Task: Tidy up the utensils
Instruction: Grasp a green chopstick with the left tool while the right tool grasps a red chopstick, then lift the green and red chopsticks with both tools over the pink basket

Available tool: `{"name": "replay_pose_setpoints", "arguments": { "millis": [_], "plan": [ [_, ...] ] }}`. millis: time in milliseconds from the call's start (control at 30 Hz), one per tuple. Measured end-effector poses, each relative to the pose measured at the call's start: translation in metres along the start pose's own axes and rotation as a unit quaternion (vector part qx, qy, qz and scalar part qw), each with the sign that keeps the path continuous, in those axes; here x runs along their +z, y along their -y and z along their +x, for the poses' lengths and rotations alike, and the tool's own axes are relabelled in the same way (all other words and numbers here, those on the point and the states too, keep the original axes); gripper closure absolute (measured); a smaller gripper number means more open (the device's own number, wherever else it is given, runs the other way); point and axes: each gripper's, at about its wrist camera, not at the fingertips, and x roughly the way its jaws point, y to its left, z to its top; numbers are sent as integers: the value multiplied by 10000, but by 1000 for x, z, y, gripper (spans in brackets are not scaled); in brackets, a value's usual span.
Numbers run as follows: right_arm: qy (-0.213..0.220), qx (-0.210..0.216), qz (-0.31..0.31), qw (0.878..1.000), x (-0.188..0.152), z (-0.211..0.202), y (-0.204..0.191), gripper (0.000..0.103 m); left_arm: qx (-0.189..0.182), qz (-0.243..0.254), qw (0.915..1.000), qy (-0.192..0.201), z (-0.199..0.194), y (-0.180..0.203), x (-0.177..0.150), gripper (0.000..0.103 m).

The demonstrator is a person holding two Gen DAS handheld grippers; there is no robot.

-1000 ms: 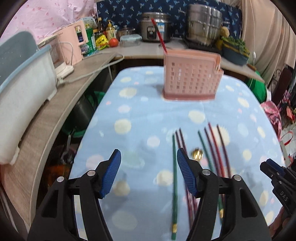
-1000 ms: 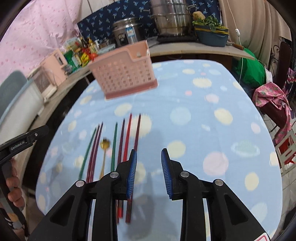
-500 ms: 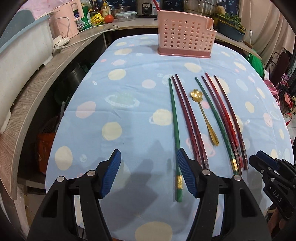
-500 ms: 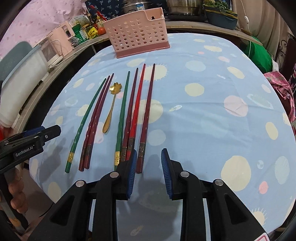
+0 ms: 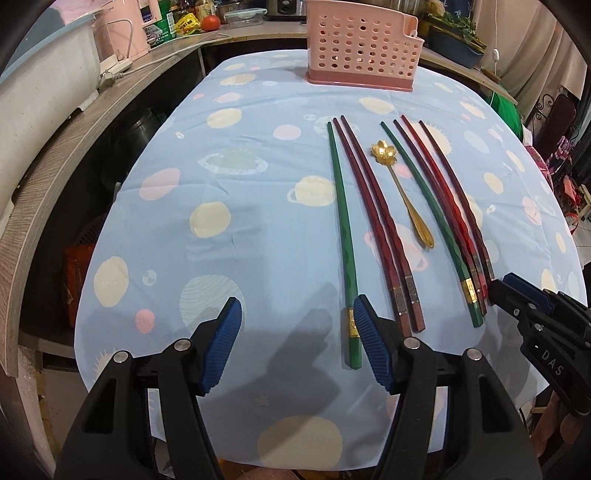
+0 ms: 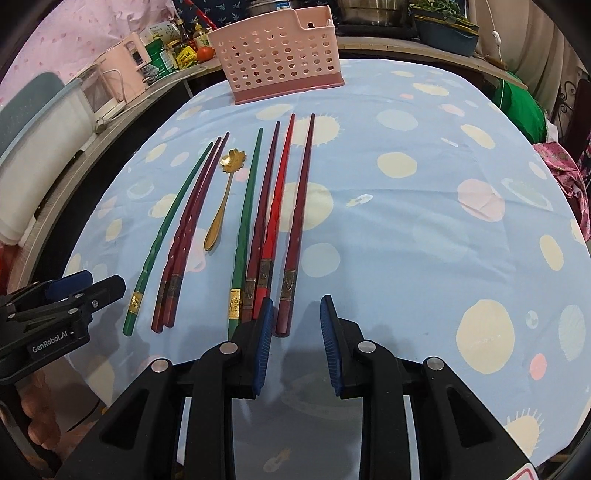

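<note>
Several chopsticks, green, dark red and bright red, lie side by side on the blue spotted tablecloth (image 5: 240,240), with a gold flower-headed spoon (image 5: 404,195) among them. A pink perforated basket (image 5: 362,44) stands at the far end. My left gripper (image 5: 297,343) is open over bare cloth, its right finger beside the end of the leftmost green chopstick (image 5: 341,221). My right gripper (image 6: 297,332) is narrowly open and its jaws are closing. The near end of the rightmost dark red chopstick (image 6: 297,221) lies between its tips, and the pads do not press on it. The spoon (image 6: 221,199) and the basket (image 6: 280,55) also show here.
A curved wooden counter (image 5: 55,184) runs along the left with a white bin (image 5: 37,92), a pink appliance (image 5: 118,33) and food jars. Pots and a planter stand behind the basket. The right half of the cloth (image 6: 443,240) holds nothing. The table edge is close below both grippers.
Both grippers have sunk and tilted down toward the near ends of the chopsticks. The basket has shifted toward the top of both views. The chopsticks and spoon have not moved.
</note>
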Motion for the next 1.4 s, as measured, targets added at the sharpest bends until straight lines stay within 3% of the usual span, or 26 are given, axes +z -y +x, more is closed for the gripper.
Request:
{"name": "replay_pose_setpoints", "arguments": {
  "millis": [367,533,733,933,1400],
  "plan": [
    [38,-116,30,9999,-1,1,4,94,-86,80,9999,-109,4,7,-7,43],
    [42,-99,66,9999,-1,0,6,95,-161,135,9996,-188,9,11,-10,45],
    [51,-65,100,9999,-2,0,8,96,-161,186,9995,-215,11,12,-11,61],
    [55,-39,117,9999,-3,-1,8,96,-205,247,9993,-213,9,14,-10,94],
    [380,56,265,9989,6,-29,14,96,-379,78,9992,140,-24,7,2,96]
  ]
}}
